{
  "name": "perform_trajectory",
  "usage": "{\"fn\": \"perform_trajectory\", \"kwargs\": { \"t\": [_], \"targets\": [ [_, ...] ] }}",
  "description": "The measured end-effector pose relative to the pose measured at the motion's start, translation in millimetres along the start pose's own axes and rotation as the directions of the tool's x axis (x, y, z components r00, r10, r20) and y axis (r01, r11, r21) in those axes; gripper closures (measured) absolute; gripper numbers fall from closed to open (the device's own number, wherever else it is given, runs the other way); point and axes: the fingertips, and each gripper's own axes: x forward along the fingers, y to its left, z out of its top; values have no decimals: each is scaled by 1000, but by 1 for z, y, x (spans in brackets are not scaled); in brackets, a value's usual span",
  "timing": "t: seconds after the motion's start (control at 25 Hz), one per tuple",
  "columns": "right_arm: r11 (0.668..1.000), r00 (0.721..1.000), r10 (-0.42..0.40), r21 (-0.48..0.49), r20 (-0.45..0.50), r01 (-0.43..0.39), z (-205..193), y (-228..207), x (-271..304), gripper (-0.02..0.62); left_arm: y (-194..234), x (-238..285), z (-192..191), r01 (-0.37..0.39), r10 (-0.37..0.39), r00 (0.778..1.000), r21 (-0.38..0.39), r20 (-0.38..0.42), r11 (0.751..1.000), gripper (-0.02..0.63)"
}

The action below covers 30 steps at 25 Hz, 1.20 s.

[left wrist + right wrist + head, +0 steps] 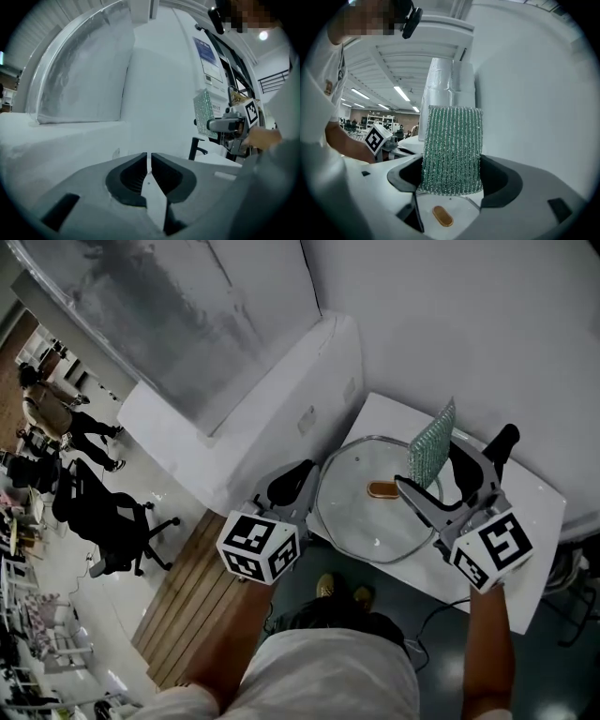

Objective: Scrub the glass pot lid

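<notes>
- The right gripper [452, 176] pinches a green pad [452, 145], which stands upright between its jaws.
- The lid [366, 531] lies flat on the table [525, 549], knob [382, 489] up, under the pad. I cannot tell whether the pad touches the glass yet.
- The left gripper [149, 165] has its jaws pressed together on nothing and sits just beside the lid's left rim.
- The step looks like the approach, before scrubbing starts.
- Next, the pad likely needs tipping down flat on the glass beside the knob, with the left gripper bracing the rim so the lid cannot slide.
</notes>
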Motion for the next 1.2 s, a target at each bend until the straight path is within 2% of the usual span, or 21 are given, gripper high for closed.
{"fn": "perform_trajectory", "kwargs": {
  "t": [0.08, 0.16, 0.28, 0.44, 0.56, 0.68, 0.76, 0.84, 0.96, 1.08, 1.2],
  "targets": [
    [999, 999, 26, -35, -33, -27, 0, -1, 14, 247, 5, 5, -10, 1, -2, 1000, -40, -31, 999, 576],
    [996, 996, 56, -67, -72, -61, -2, 0, 30, 247, 8, 11, -23, 7, -12, 998, -78, -68, 997, 507],
    [985, 982, 113, -114, -154, -132, -9, 3, 53, 247, 13, 18, -42, 7, -22, 992, -116, -123, 993, 465],
    [958, 942, 174, -173, -288, -230, -27, 5, 80, 247, 17, 27, -62, 8, -36, 982, -149, -188, 989, 432],
    [924, 892, 214, -213, -397, -317, -45, 8, 99, 247, 19, 33, -76, 6, -44, 971, -159, -234, 987, 411],
    [882, 820, 259, -220, -511, -416, -68, 13, 113, 247, 21, 38, -89, -1, -50, 959, -179, -278, 984, 396],
    [853, 761, 292, -202, -580, -481, -85, 18, 120, 247, 23, 41, -99, -8, -55, 950, -200, -307, 980, 391],
    [819, 690, 320, -176, -649, -545, -103, 22, 126, 247, 26, 43, -109, -16, -62, 940, -225, -335, 974, 388],
    [761, 570, 334, -141, -751, -633, -130, 28, 133, 247, 29, 44, -122, -28, -73, 928, -264, -366, 964, 387],
    [703, 455, 313, -119, -834, -702, -155, 29, 138, 247, 32, 45, -132, -36, -88, 915, -296, -394, 954, 387],
    [656, 353, 289, -85, -890, -750, -176, 31, 142, 247, 33, 45, -139, -42, -97, 906, -315, -412, 948, 385]
  ]
}}
